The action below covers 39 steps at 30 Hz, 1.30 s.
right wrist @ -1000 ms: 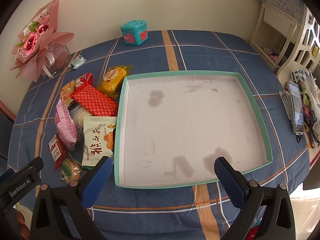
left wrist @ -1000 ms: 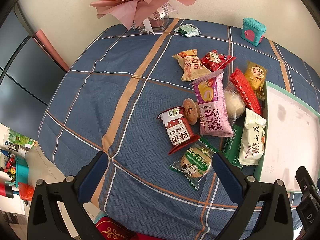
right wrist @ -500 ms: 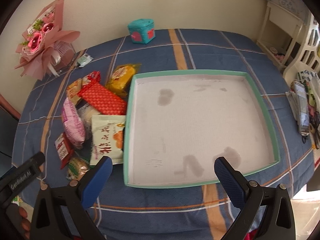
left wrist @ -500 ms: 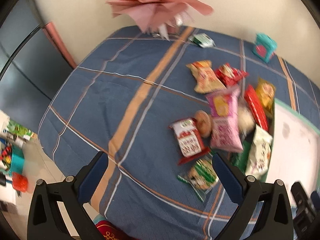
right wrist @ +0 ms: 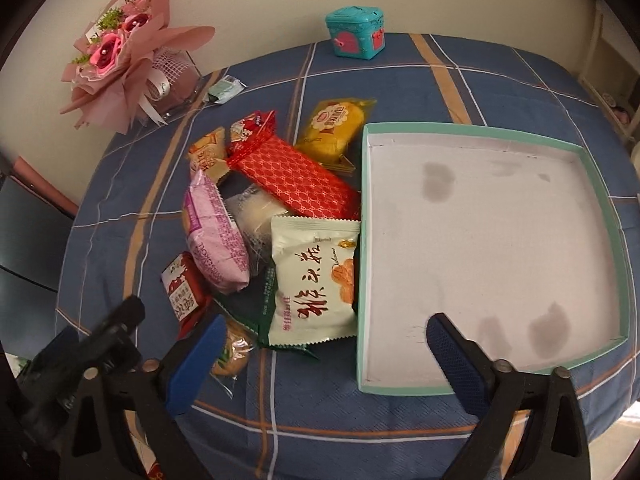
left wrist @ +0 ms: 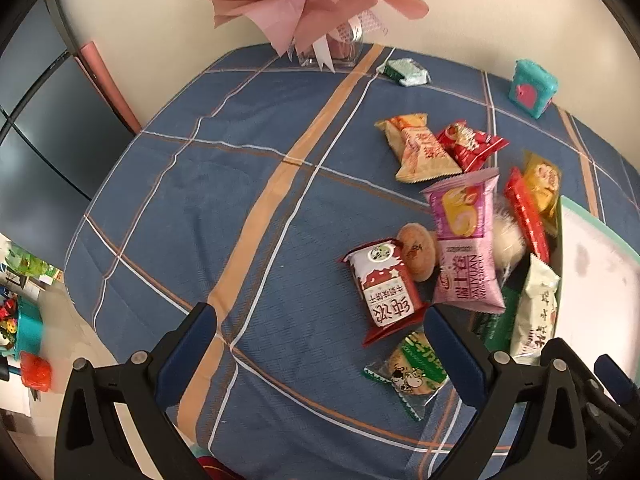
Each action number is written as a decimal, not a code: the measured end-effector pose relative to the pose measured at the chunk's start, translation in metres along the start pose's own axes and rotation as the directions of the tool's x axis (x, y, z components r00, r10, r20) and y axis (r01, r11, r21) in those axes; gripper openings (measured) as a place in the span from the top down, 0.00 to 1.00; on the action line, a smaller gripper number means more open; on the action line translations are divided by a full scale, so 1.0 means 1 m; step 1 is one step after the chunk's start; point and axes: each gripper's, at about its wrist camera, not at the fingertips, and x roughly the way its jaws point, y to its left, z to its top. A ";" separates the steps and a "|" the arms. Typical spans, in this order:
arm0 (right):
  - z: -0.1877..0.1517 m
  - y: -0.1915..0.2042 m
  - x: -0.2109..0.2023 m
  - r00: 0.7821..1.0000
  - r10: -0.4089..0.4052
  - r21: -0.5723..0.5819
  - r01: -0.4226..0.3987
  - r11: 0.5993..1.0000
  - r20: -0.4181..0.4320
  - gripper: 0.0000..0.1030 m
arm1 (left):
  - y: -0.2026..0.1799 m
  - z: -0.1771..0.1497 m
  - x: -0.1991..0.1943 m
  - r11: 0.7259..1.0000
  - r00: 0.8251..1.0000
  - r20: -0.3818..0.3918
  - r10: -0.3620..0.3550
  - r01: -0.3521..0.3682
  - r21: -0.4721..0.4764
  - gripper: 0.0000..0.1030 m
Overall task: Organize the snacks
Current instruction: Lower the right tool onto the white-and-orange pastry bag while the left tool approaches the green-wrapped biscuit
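We hold our left claw (left wrist: 320,344) and right claw (right wrist: 320,356) spread wide, gripping nothing, above the worktop (left wrist: 248,208). The snacks (right wrist: 276,224) lie heaped just left of the tray (right wrist: 600,184), some touching its wall.

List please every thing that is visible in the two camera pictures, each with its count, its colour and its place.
Tray: 1, mint rim, white stained floor, nothing in it; right part of table.
Snack packets: about eleven, heaped left of the tray. Among them: white packet against the tray wall; red patterned packet; yellow packet; pink packet; red-and-white packet; green-and-clear biscuit packet, nearest the grippers.
Small pale green packet: 1, apart, near the bouquet.
Bouquet: 1, pink, back left by the wall.
Small box: 1, teal with pink, back edge.
Tablecloth: blue, orange and white stripes.
Left gripper: open, holds nothing.
Right gripper: open, holds nothing.
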 end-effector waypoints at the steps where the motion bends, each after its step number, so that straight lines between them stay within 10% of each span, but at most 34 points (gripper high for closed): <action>1: 0.001 0.001 0.002 1.000 0.003 -0.003 -0.003 1.000 -0.003 0.05 | 0.002 0.000 0.003 1.000 1.000 -0.012 -0.011 0.011 -0.015 0.00; 16: 0.022 0.004 0.036 0.997 0.051 -0.048 -0.053 0.997 -0.055 0.44 | -0.002 -0.004 0.034 0.991 0.986 -0.104 -0.131 0.126 -0.051 0.01; 39: 0.022 -0.007 0.046 0.987 0.114 -0.007 -0.115 0.993 -0.116 0.54 | -0.060 -0.027 0.051 0.968 0.958 -0.233 -0.169 0.206 0.146 0.08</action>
